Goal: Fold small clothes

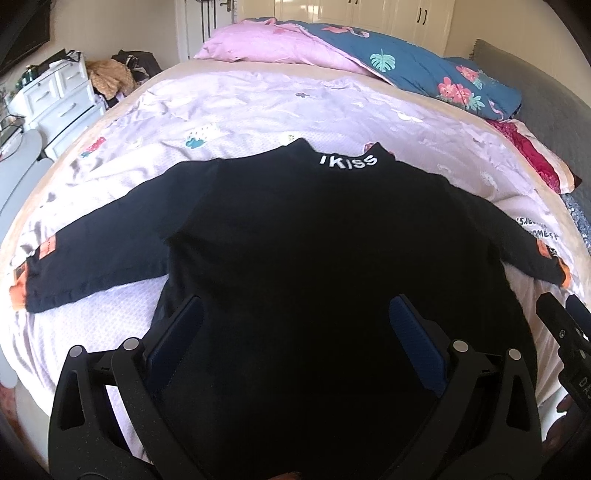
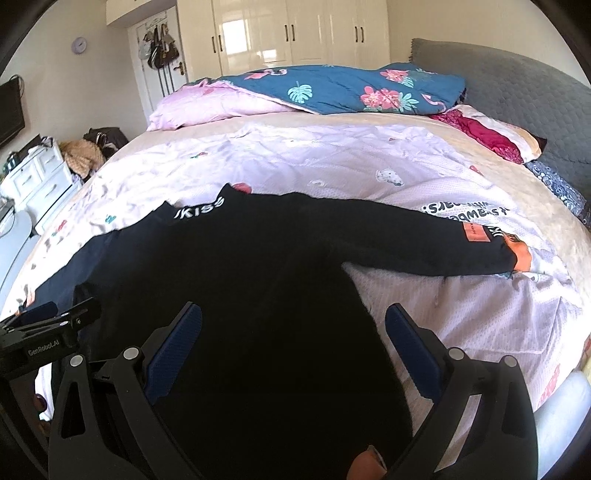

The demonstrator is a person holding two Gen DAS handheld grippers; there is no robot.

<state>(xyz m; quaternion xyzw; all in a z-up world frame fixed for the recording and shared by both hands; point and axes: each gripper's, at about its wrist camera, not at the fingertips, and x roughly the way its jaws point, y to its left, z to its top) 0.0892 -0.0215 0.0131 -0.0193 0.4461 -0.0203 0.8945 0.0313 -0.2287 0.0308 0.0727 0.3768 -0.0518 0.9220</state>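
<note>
both tongs [image 1: 295,314] [image 2: 293,317] gaping over blk top [image 1: 314,240]

Both cameras sit low at the near edge of the bed [image 1: 258,107], each looking forward between its own gripper's two fingers toward the wardrobe [image 2: 295,33] on the far wall. The left gripper [image 1: 295,328] frames the black top [image 1: 295,240] almost square on and very close, the collar straight ahead. The right gripper [image 2: 293,332] looks from further right, so the collar falls left of centre and the right sleeve stretches across. Both views share the top, the bedspread, the blue quilt [image 1: 424,70] and the white drawers [image 2: 40,173]. Each camera catches the other gripper at its frame edge.
</note>
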